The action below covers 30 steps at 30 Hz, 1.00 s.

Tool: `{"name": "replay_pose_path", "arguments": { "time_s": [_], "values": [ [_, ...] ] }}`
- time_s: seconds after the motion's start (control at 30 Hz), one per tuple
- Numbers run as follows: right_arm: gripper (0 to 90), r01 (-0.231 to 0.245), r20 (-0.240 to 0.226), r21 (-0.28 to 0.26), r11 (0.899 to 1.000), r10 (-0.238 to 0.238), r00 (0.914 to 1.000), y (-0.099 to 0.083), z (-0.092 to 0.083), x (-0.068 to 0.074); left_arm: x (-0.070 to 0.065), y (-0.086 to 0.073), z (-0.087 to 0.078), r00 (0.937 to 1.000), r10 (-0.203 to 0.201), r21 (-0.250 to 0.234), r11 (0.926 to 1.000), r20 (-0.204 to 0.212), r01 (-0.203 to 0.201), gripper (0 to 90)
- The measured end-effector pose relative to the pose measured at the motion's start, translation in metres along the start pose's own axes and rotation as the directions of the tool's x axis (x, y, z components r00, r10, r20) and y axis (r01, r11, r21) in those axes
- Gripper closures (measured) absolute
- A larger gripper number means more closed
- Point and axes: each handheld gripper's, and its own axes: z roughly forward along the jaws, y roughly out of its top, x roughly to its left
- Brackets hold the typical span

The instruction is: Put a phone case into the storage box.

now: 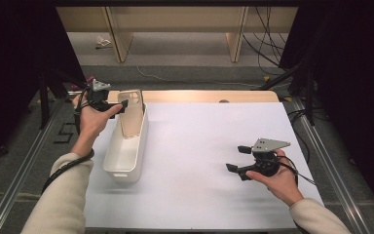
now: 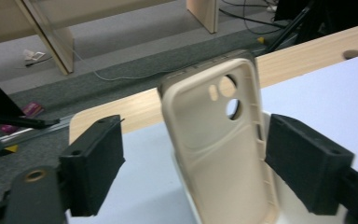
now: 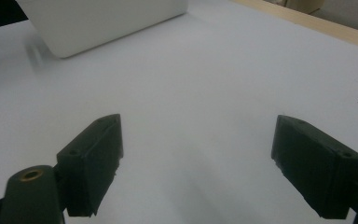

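Beige silicone phone case (image 1: 131, 113), camera cut-outs near its top edge, standing upright and slightly tilted at the far end of a white plastic bin (image 1: 125, 151); bin placed on the left part of a white tabletop (image 1: 204, 146) with a pale wood strip along the far edge. Left claw (image 1: 121, 106) at the case's upper portion, jaws spread to either side of it, pads apart from the case in the left gripper view (image 2: 216, 140), so no pinch. Right claw (image 1: 238, 158) held low over the bare right side of the tabletop, well apart from the bin, jaws spread, nothing between them. Step in hand, by judgement: release of the case into the bin, case likely leaning on the bin's end wall. Next move, by judgement: left claw drawn up and away without brushing the case, which could tip forward into the bin or catch on a pad. Left gripper view (image 2: 91, 163): inner face of the case, side-button slots, gaps between pads and case, floor litter and cables beyond the tabletop edge. High view: whole length of the bin, both hands and sleeves, grey plates on the claws. Right gripper view (image 3: 93, 163): near corner of the bin (image 3: 102, 23) and bare tabletop between spread jaws.
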Motion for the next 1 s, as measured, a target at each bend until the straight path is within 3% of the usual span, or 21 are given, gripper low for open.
{"name": "replay_pose_path", "arguments": {
  "time_s": [0.33, 0.7, 1.0],
  "values": [
    [17.4, -0.002, 0.005, 0.000, 1.000, 0.002, 1.0000, 0.000, -0.001, -0.001, -0.019, -0.005, -0.022, 0.9962, 0.029, -0.011, 0.9995, 0.082, -0.028, 4.6],
    [17.4, -0.001, 0.007, -0.002, 1.000, 0.001, 1.0000, 0.000, -0.001, -0.002, -0.032, -0.017, -0.038, 0.9926, 0.059, -0.023, 0.9981, 0.106, -0.057, 0.0],
    [16.9, 0.000, 0.006, 0.000, 1.000, 0.000, 1.0000, 0.000, -0.001, -0.002, -0.052, -0.027, -0.051, 0.9811, 0.071, -0.053, 0.9966, 0.180, -0.063, 0.0]
  ]
}}
